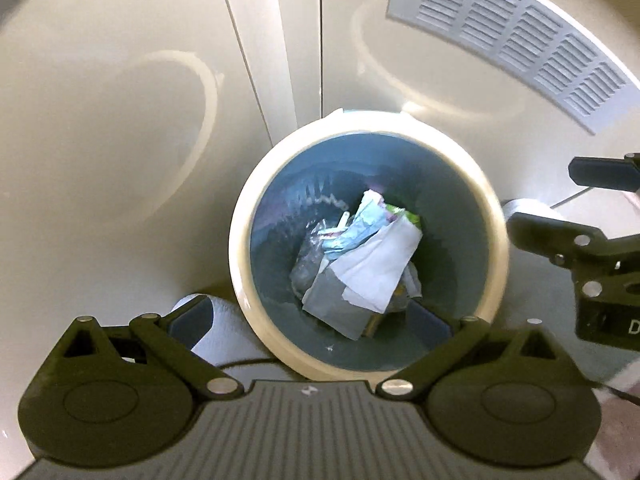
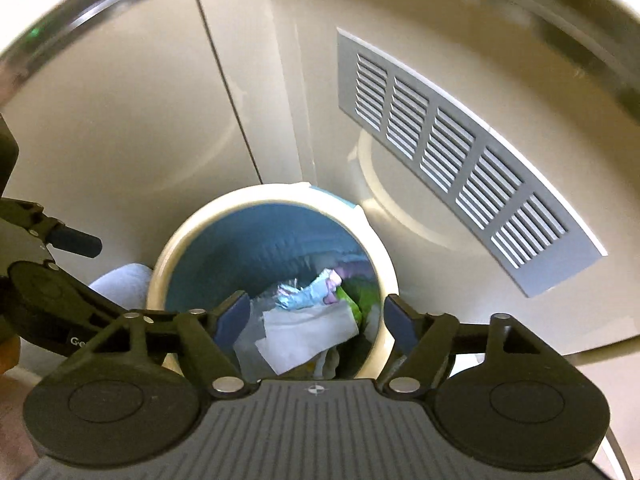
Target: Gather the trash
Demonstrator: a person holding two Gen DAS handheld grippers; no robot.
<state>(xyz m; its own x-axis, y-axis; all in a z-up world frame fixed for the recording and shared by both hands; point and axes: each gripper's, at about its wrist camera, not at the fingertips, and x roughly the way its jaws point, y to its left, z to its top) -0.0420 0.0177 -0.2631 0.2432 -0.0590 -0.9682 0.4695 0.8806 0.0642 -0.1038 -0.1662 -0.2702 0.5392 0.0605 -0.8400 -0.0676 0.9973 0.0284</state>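
Cream cabinet doors (image 2: 132,128) fill the background in both wrist views, with a vertical seam running down between two panels. A grey louvered vent grille (image 2: 452,152) is set into the right-hand panel, its slats grouped in blocks.

In front of the doors stands a round trash bin (image 1: 244,208) with a cream rim and a blue liner inside. Both cameras look steeply down into its mouth. The bin sits just in front of the seam between the panels.

The left gripper (image 1: 316,316) hangs over the near side of the bin with its jaws wide apart; nothing lies between the pads. One finger is outside the rim on the left, the other over the bin's inner edge.

The right gripper (image 2: 316,320) is also above the bin, jaws spread and empty, its blue pads framing the contents below. In the left wrist view it shows at the right edge, beside the bin.

The trash (image 1: 360,264) lies at the bottom of the bin: a white sheet of paper on top, crumpled pale blue wrapping, clear plastic, a grey piece, and a scrap of green. A pale blue-white object (image 2: 120,284) rests on the floor just left of the bin, touching or nearly touching its wall.
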